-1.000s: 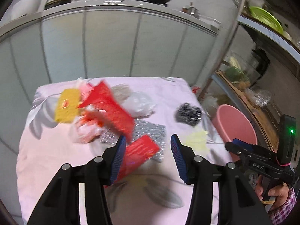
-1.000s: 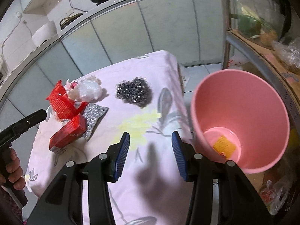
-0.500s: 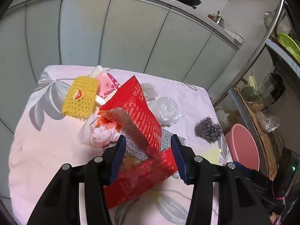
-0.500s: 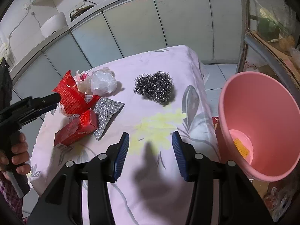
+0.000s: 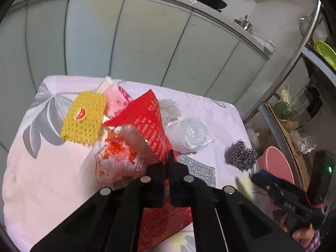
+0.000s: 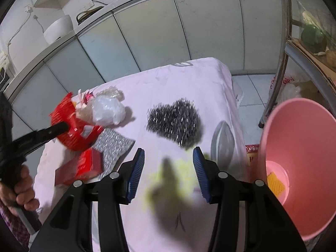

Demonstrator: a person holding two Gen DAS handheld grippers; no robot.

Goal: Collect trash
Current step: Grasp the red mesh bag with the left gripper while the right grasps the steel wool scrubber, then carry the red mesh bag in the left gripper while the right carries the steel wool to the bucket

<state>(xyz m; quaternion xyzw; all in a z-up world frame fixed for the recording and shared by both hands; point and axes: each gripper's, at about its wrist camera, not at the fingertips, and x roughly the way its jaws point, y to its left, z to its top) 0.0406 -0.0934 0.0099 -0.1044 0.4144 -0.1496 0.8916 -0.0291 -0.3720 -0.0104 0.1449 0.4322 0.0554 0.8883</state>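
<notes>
Red wrapper pinched at lower edge in left claw, fingers together on it, above table. Right claw apart, empty, pink bin to its right. Risk: thin grip slips, wrapper snags bag beneath.

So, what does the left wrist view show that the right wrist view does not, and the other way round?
Only the left wrist view shows the yellow mesh sponge and the left gripper shut on the red wrapper. Only the right wrist view shows the yellow piece lying inside the pink bin, and the right gripper open and empty. Both show the steel wool, the white plastic bag and the red box.
</notes>
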